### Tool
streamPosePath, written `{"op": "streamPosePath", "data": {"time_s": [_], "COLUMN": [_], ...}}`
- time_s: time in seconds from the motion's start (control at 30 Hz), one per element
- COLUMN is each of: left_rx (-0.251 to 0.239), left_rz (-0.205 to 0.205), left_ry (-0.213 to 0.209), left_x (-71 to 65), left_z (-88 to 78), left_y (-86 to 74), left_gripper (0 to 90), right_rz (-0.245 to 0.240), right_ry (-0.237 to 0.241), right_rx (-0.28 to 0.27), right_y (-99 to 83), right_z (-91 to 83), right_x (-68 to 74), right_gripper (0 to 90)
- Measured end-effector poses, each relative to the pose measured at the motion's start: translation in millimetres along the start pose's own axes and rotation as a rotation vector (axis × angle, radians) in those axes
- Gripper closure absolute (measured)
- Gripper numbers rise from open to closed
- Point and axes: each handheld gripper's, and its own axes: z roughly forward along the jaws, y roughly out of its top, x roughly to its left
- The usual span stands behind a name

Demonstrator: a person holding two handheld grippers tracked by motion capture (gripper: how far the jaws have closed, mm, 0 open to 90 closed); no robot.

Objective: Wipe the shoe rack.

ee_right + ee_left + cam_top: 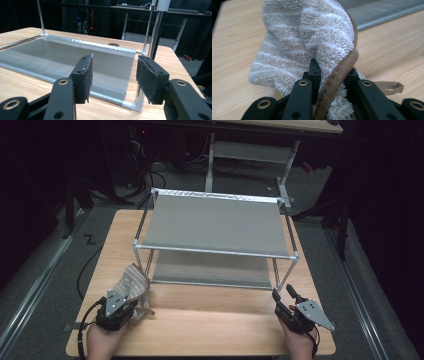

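A beige-and-white striped towel point(132, 281) with a brown trim lies bunched on the wooden table point(210, 320) at the front left. My left gripper point(122, 307) is shut on it: in the left gripper view the towel point(307, 42) rises from between the black jaws, its brown edge pinched there, at my left gripper point(332, 75). My right gripper point(285, 296) rests at the front right, open, with nothing between its padded jaws; in the right gripper view my right gripper point(113, 75) faces the rack's lower shelf point(65, 60).
A two-tier metal rack point(215, 227) with grey fabric shelves stands in the middle of the table; its corner post point(152, 37) is just beyond my right gripper. A brown loop point(390, 87) of the towel lies on the wood.
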Motion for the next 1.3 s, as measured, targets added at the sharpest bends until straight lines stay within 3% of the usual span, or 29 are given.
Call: {"op": "streamPosePath", "data": {"time_s": [0.2, 0.43, 0.53, 0.77, 1.07, 1.17, 1.3], "left_rx": [-0.091, -0.221, -0.232, -0.149, 0.041, 0.089, 0.083], "left_rz": [0.013, 0.037, 0.040, 0.021, 0.028, 0.002, -0.020], "left_ry": [0.018, 0.051, 0.054, 0.035, 0.002, -0.010, -0.021], "left_x": [-1.5, 5.2, 8.5, 10.0, 6.1, 6.2, 6.3], "left_z": [-9.1, -32.1, -32.9, -11.2, 19.9, 26.2, 24.9], "left_y": [15.1, 52.4, 60.2, 43.6, 16.1, 7.9, 6.5], "left_gripper": [74.6, 74.5, 74.4, 74.4, 74.3, 74.3, 74.2], "right_rz": [-0.001, 0.000, -0.004, 0.000, -0.003, -0.004, -0.003], "right_ry": [0.002, 0.008, 0.011, 0.007, 0.010, 0.011, 0.014], "right_rx": [-0.003, -0.005, -0.005, -0.005, -0.004, 0.000, 0.000], "right_y": [0.0, 0.2, 0.5, 0.2, 0.0, 0.0, -0.6], "right_z": [-0.6, -0.7, -0.5, -0.7, -0.1, -0.1, 0.9], "right_x": [-0.4, -0.2, 0.4, -0.1, 0.6, 1.0, 1.7], "right_gripper": [47.5, 47.6, 47.6, 47.6, 47.7, 47.7, 47.8]}}
